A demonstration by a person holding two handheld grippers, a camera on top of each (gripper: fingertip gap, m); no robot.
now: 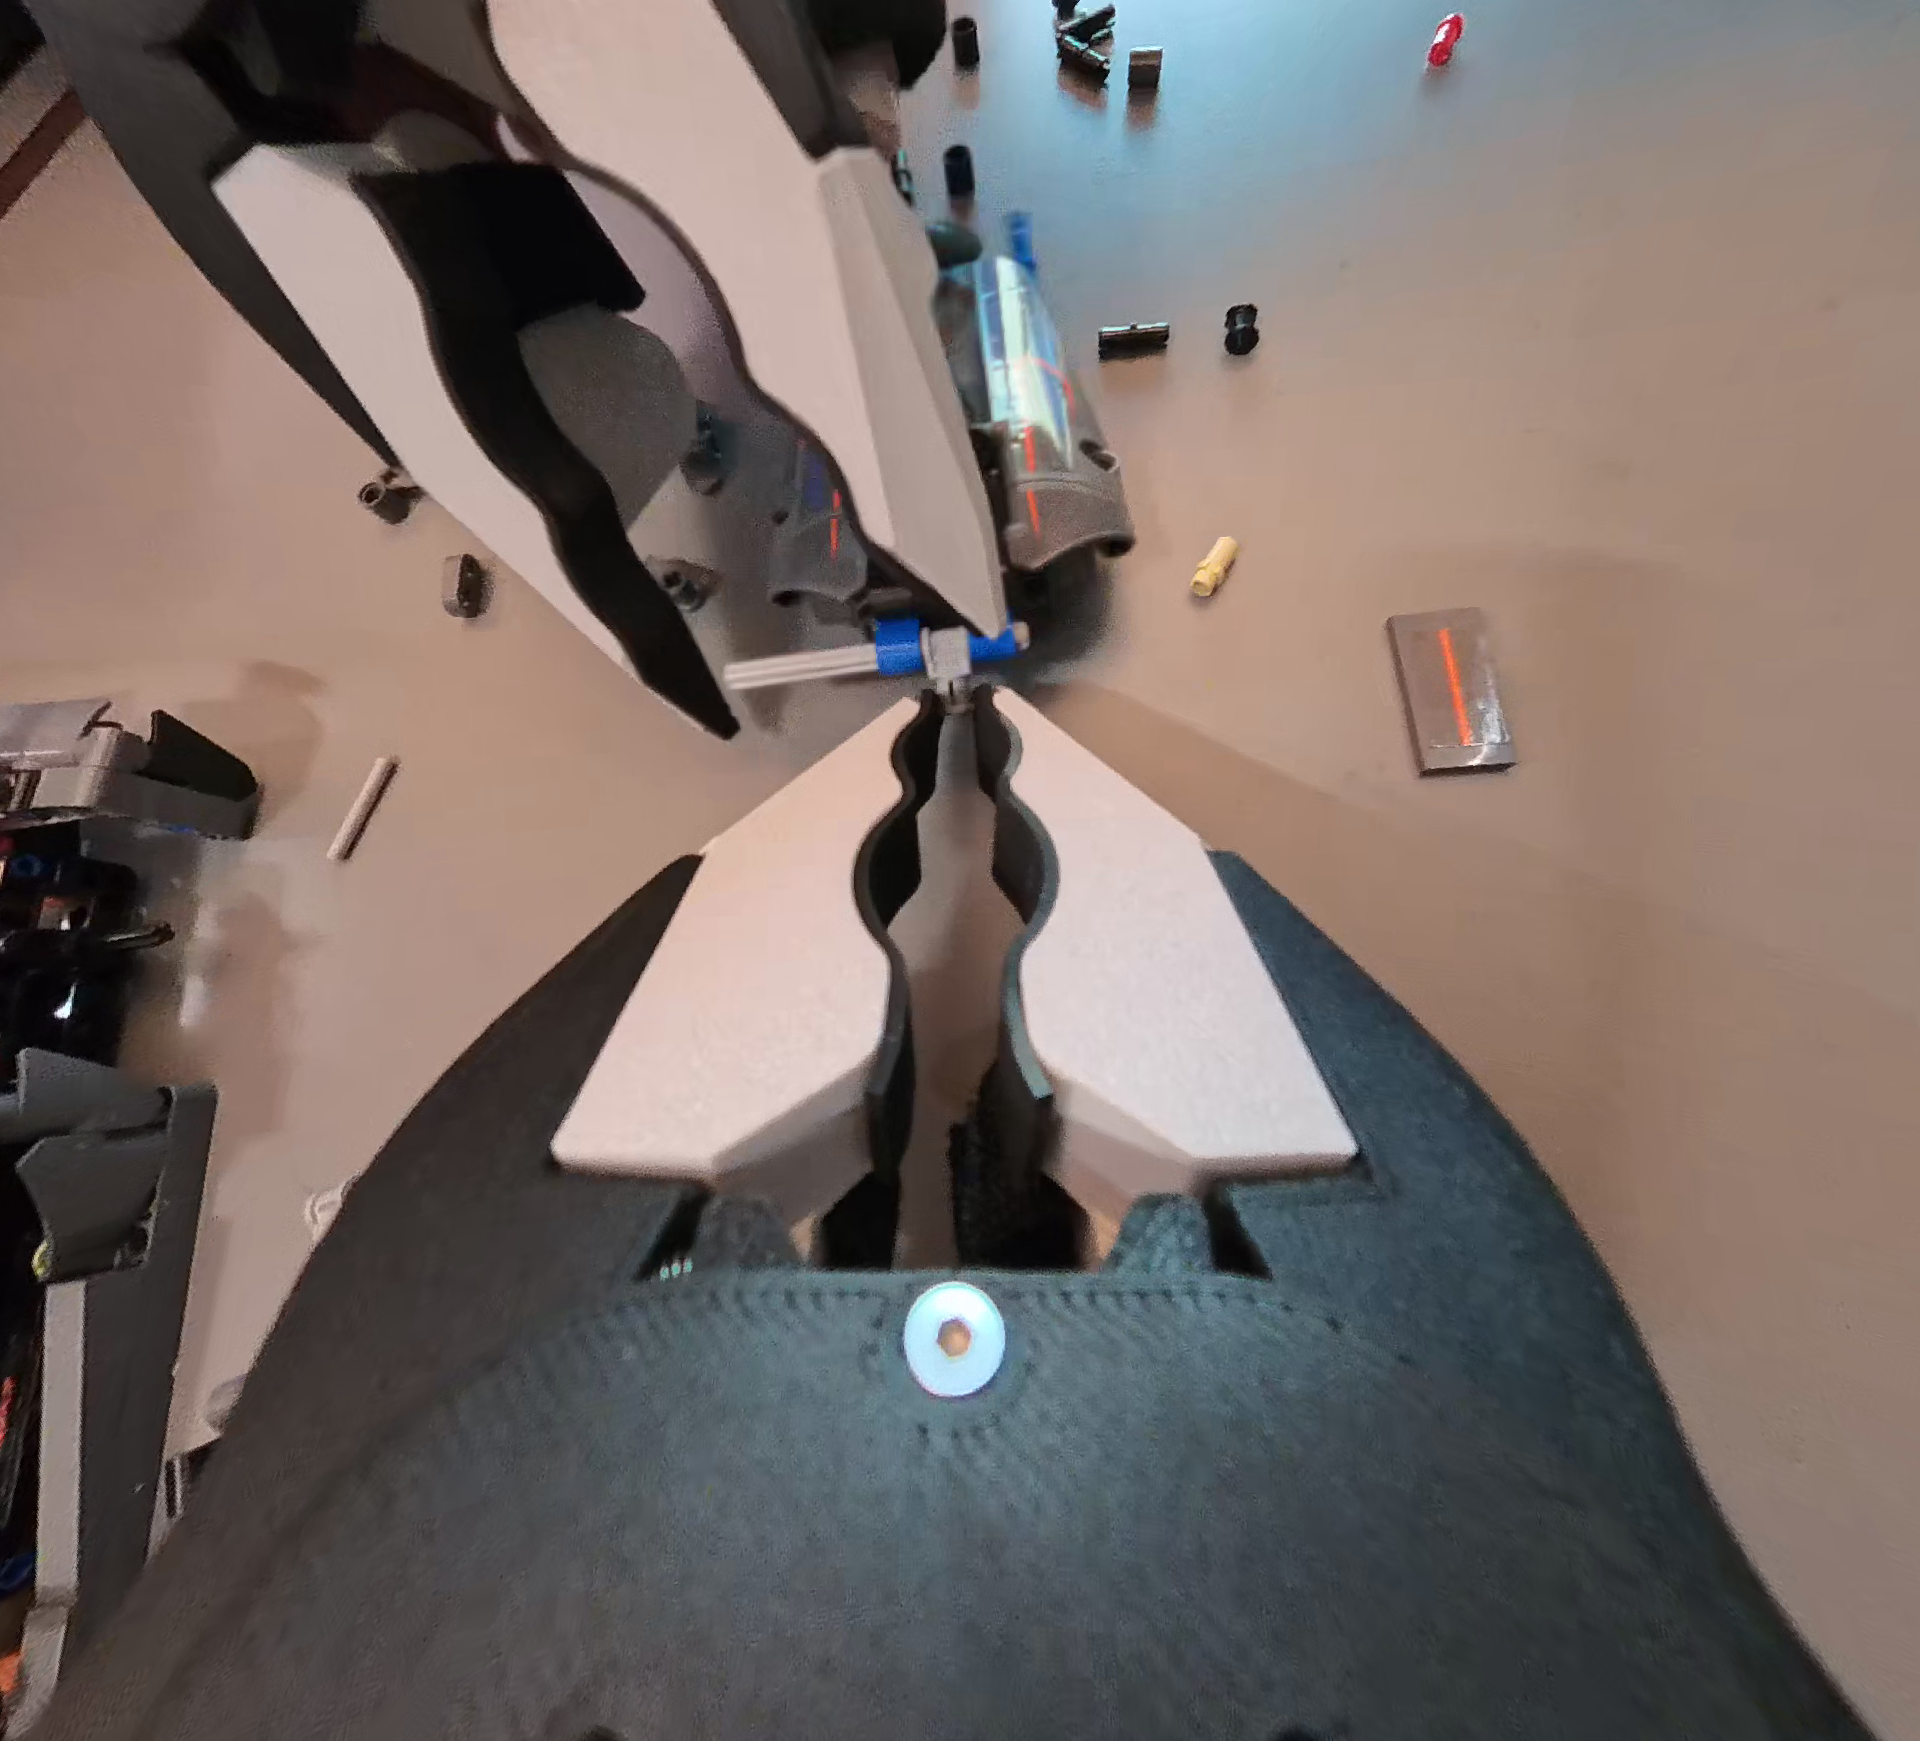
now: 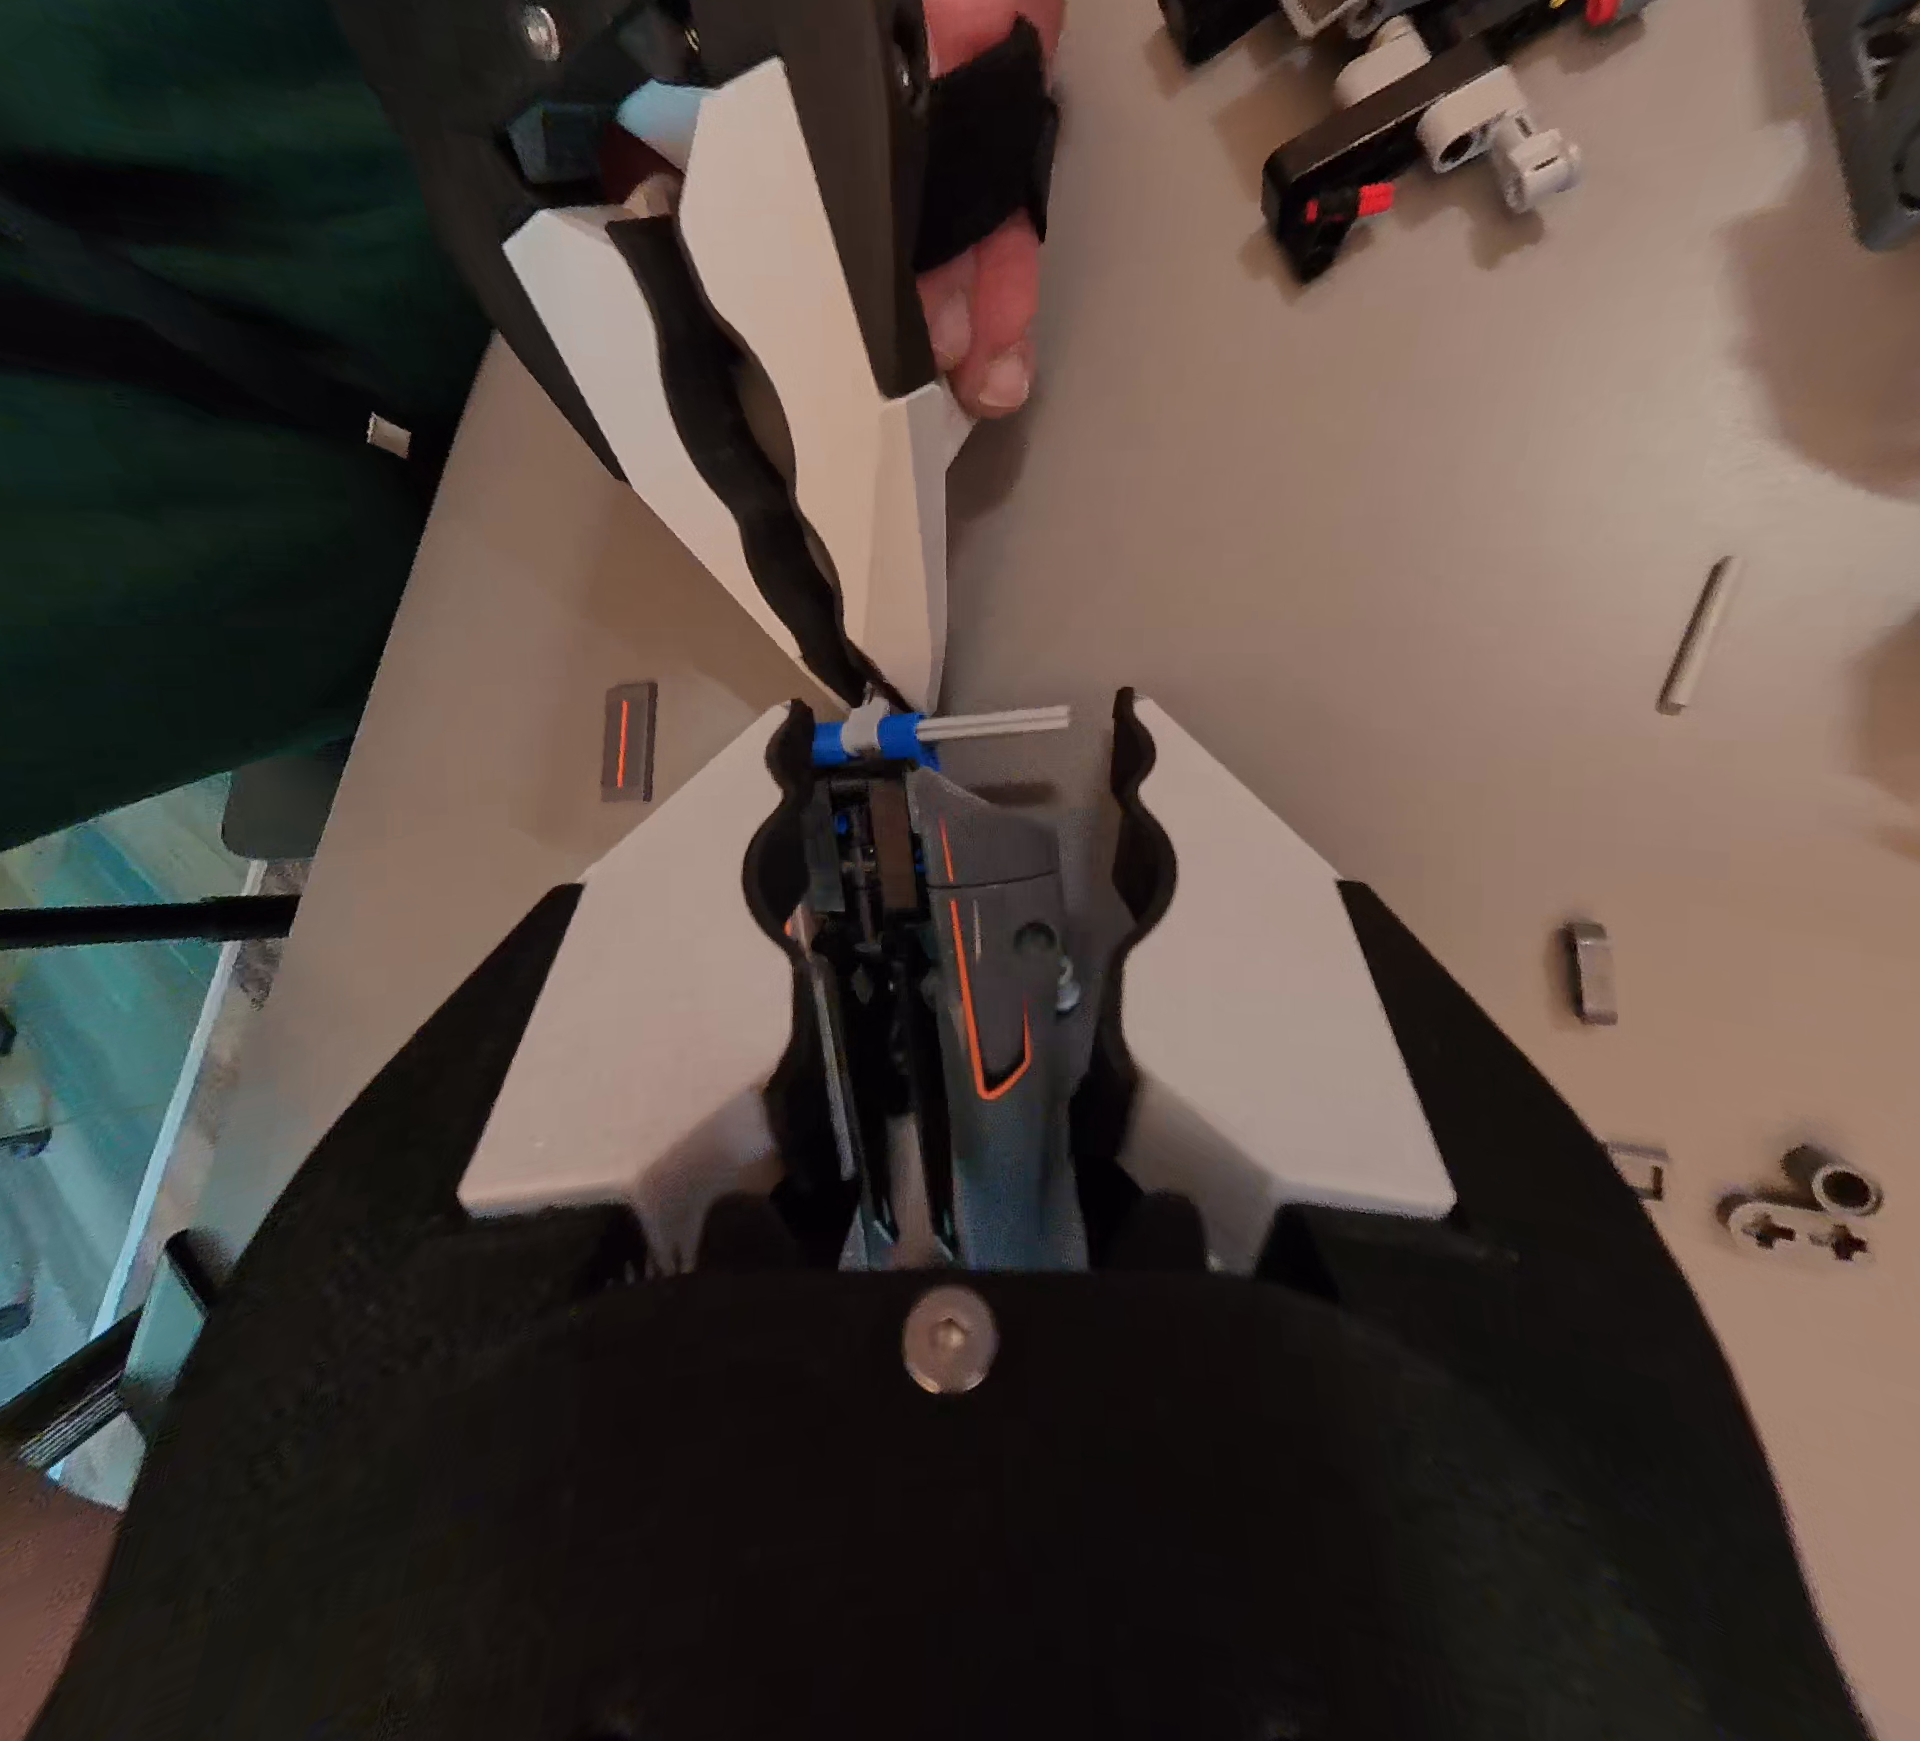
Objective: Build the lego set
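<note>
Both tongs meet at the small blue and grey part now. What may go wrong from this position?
1. The left tongs pinch only the tiny grey connector with their very tips, so it may slip or twist out.
2. The axle sticks out sideways unsupported; a push may bend it off line or pull it loose.
3. The right tongs look wide around the model, so it may shift when pressed.

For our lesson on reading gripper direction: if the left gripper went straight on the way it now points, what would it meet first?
The left gripper is already at the small grey connector on the blue-and-grey axle piece. Going on, it would likely press into the grey lego assembly that the right gripper holds; depth is unclear.
</note>
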